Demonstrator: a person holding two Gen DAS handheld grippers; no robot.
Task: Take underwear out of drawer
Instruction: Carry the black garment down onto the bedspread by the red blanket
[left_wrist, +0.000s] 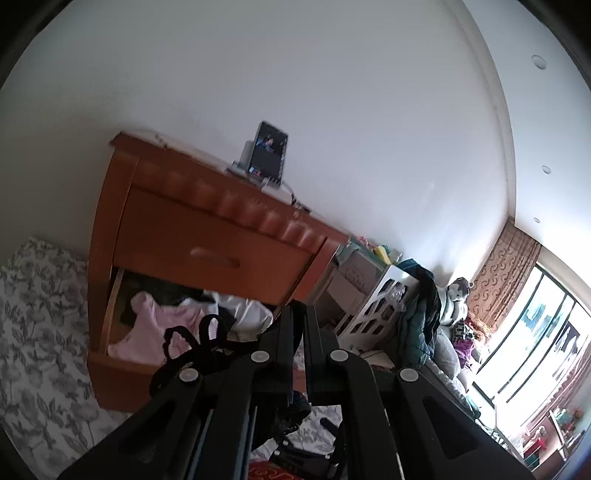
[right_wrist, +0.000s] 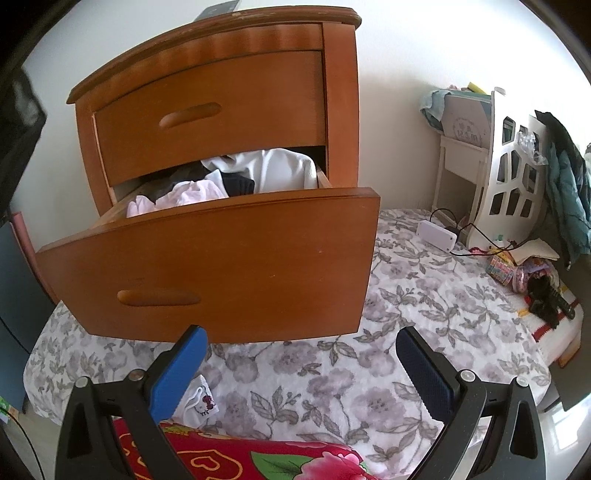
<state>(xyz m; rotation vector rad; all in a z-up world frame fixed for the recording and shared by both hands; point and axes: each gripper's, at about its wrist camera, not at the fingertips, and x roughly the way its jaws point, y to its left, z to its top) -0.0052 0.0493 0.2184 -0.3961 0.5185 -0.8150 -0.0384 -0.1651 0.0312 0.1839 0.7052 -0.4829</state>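
My left gripper (left_wrist: 300, 310) is shut on a piece of black lace underwear (left_wrist: 291, 410). Its frilly loops hang to the left of the fingers, in front of the open lower drawer (left_wrist: 110, 354). That drawer belongs to a wooden nightstand (right_wrist: 340, 110) and holds pink clothing (left_wrist: 155, 332) and white clothing (right_wrist: 280, 166). In the right wrist view the drawer front (right_wrist: 221, 258) stands pulled out just beyond my right gripper (right_wrist: 301, 354). That gripper is open, its blue pads (right_wrist: 184, 365) wide apart with nothing between them. A small white pair of underwear (right_wrist: 199, 402) lies on the floral sheet by the left pad.
The nightstand sits on a bed with a grey floral sheet (right_wrist: 406, 314). A tablet (left_wrist: 267, 155) stands on top of it. A white cut-out rack (right_wrist: 509, 173), a white power box (right_wrist: 436, 234) with cables and toys (right_wrist: 546, 291) lie to the right. A red floral blanket (right_wrist: 258, 461) is nearest.
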